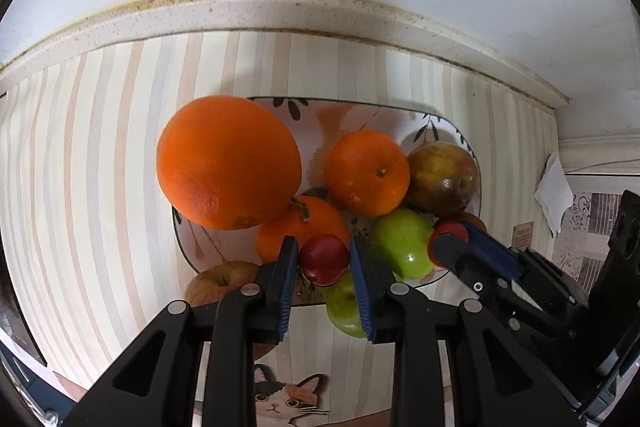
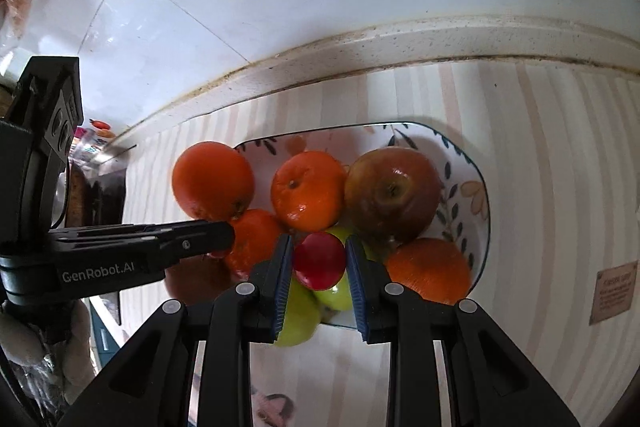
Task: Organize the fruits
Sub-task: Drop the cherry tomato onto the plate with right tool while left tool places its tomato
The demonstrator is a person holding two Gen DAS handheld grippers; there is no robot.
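A patterned plate (image 1: 408, 121) (image 2: 476, 187) on the striped counter holds oranges, apples and green fruits. My left gripper (image 1: 325, 259) is shut on a small red fruit (image 1: 323, 259) over the plate's near edge. My right gripper (image 2: 319, 261) is shut on another small red fruit (image 2: 320, 261) above the green fruits (image 2: 298, 315). The right gripper also shows in the left wrist view (image 1: 450, 245), holding its red fruit (image 1: 452, 231). A big orange (image 1: 228, 163) sits at the plate's left, a brownish apple (image 2: 392, 193) at the back right.
The raised counter lip (image 1: 280, 11) and white tiled wall run behind the plate. A cat-print mat (image 1: 288, 399) lies near me. A reddish apple (image 1: 220, 281) sits off the plate at the left. Folded white paper (image 1: 554, 193) lies at the right.
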